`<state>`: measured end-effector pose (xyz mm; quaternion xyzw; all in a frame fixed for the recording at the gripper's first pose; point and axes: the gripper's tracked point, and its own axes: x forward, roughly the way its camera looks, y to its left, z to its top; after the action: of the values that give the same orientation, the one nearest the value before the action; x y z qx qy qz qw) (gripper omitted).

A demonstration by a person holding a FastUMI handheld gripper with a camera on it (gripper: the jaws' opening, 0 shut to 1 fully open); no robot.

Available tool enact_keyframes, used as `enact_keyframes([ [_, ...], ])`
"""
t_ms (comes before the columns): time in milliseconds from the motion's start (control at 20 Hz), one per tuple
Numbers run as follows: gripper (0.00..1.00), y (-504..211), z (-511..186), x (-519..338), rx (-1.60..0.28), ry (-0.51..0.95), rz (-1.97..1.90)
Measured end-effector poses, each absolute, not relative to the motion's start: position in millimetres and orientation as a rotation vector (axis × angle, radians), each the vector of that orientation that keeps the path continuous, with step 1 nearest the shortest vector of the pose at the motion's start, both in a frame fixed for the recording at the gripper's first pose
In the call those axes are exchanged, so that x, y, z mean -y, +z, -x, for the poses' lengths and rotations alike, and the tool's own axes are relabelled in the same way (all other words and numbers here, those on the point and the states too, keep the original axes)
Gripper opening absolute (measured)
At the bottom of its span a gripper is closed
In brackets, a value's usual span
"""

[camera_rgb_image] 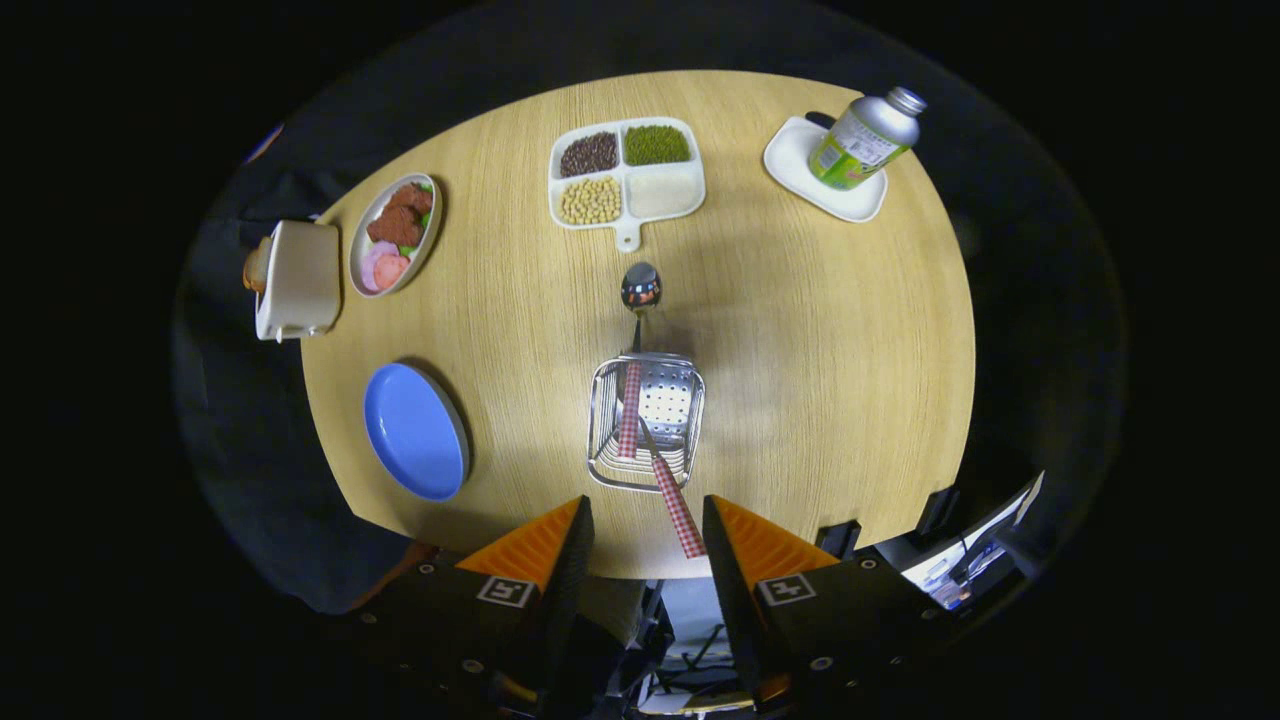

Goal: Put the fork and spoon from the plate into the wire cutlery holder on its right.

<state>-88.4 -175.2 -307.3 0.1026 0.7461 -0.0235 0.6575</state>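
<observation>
The wire cutlery holder (645,420) stands on the round wooden table (820,350), just ahead of my fingers. A spoon lies in it with its shiny bowl (640,285) sticking out over the far rim and its red-checked handle (628,410) inside. A second red-checked handle (678,510), the fork's as far as I can tell, rises from the holder towards me and ends between my fingers, close to the right one. My gripper (647,525) is open, and neither finger presses on that handle. The blue plate (415,430) sits left of the holder with nothing on it.
Beyond the holder lies a white divided tray of beans (626,175). A green-labelled bottle (862,140) rests on a white dish (800,165) at the far right. An oval dish of food (395,235) and a white box (298,280) sit at the far left edge.
</observation>
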Motion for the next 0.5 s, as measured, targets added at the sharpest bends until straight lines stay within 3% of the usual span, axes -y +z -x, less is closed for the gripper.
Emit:
enact_keyframes([
  [150, 0.82, -293.0, 79.7, 178.3, -1.527, -0.105, -0.257],
  [500, 0.87, -238.9, 35.2, 180.3, -1.057, -0.135, -0.230],
])
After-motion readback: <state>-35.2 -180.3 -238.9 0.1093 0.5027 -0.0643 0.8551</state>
